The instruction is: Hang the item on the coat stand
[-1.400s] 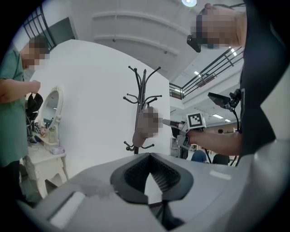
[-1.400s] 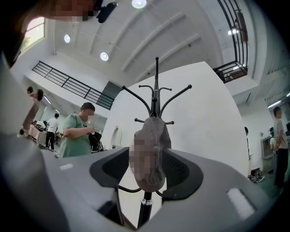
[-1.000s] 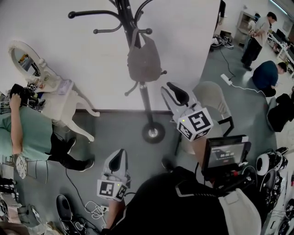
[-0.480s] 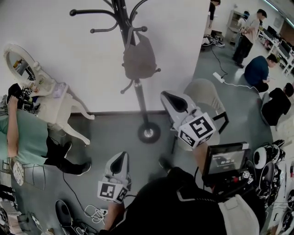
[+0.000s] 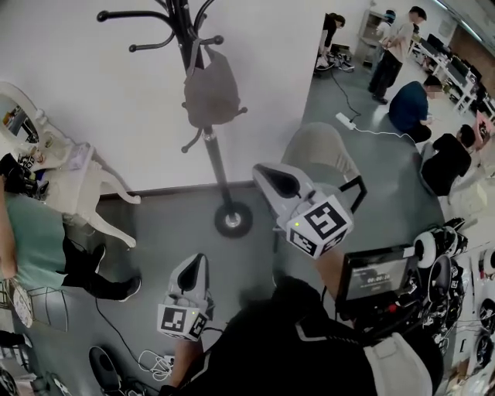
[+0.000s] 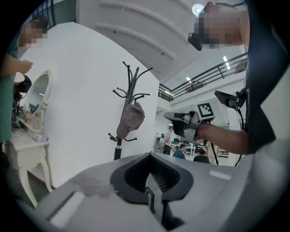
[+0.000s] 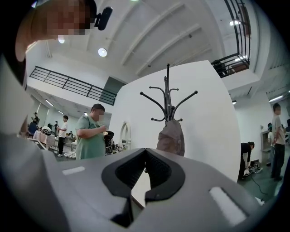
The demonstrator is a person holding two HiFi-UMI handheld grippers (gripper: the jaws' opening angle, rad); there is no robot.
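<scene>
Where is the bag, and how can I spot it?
Find the big white wall, then the tall black metal coat stand before it. A floppy grey-brown cloth bag hangs by its strap near the top, the only soft thing among bare curved hooks.

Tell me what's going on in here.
A person faces a black coat stand with a hand-held gripper in each hand. A grey bag already hangs by its strap from one of the stand's hooks. The left hand-held gripper is shut and empty. The right hand-held gripper has just been closing its jaws, which now meet on nothing. Both are held clear of the stand, so the hanging looks done.
</scene>
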